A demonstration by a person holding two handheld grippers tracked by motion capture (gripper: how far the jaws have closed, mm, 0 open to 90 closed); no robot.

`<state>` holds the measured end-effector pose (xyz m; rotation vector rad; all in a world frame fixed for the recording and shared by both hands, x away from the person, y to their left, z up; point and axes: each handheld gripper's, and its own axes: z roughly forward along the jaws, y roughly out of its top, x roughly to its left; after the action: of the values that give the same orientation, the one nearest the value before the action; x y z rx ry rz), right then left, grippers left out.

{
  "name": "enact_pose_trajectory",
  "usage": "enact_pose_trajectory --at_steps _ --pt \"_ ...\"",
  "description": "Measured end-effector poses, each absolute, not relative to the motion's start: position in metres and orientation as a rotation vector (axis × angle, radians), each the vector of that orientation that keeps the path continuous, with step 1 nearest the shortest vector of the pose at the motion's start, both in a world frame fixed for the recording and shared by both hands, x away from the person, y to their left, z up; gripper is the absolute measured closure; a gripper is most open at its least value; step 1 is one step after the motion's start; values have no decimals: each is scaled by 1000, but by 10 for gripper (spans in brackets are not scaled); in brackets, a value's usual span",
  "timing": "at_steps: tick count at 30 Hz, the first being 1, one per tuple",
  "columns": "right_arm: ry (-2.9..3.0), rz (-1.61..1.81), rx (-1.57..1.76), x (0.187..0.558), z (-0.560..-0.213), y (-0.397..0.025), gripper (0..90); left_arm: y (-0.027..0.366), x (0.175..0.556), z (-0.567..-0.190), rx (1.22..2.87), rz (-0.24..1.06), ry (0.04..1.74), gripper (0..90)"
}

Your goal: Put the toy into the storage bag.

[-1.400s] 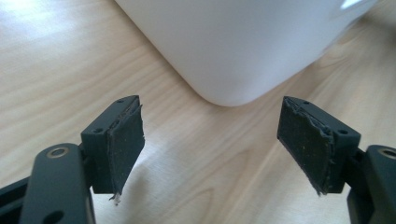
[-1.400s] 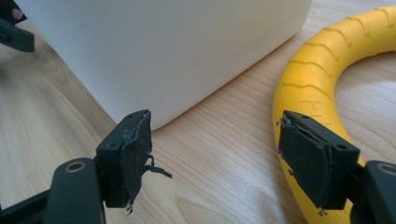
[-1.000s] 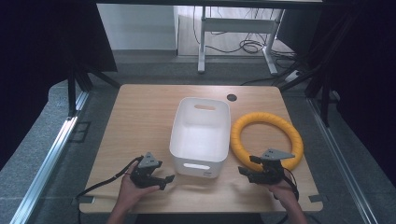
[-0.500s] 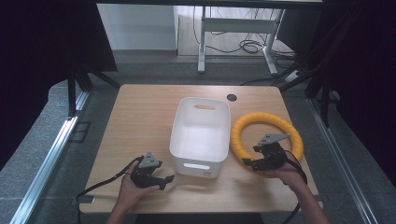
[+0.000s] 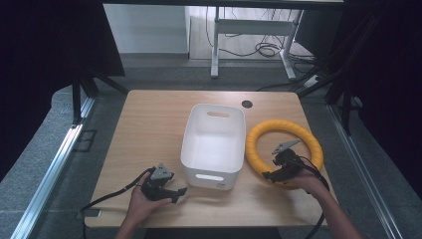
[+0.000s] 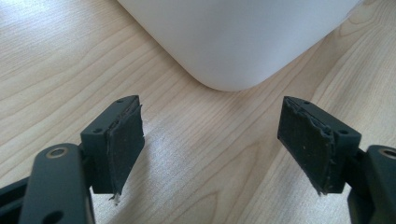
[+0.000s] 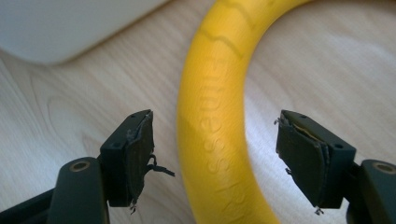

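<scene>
A yellow ring (image 5: 284,129) lies flat on the wooden table (image 5: 149,129), right of a white bin (image 5: 213,147). My right gripper (image 5: 271,174) hangs over the ring's near left arc, open. In the right gripper view the ring (image 7: 212,116) runs up between the two black jaws, which stand apart on either side of it without touching it. My left gripper (image 5: 180,193) rests low near the table's front left, open, pointing at the bin's near left corner (image 6: 233,42). Only bare wood lies between its jaws.
The white bin is empty, with a handle slot in its near wall (image 5: 208,177). A round cable hole (image 5: 247,104) sits at the table's far edge. Desk legs and cables (image 5: 263,50) stand on the floor beyond.
My right gripper has moved forward and left from the table's front edge to over the ring's near arc. The left gripper has barely moved.
</scene>
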<state>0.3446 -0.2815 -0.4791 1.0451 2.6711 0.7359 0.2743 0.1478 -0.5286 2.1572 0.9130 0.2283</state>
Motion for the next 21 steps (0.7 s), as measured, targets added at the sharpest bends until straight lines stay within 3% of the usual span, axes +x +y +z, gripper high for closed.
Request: enact_pose_trajectory --at_steps 21 --pt "2823 374 951 352 -502 -271 312 146 276 -533 2174 229 914 227"
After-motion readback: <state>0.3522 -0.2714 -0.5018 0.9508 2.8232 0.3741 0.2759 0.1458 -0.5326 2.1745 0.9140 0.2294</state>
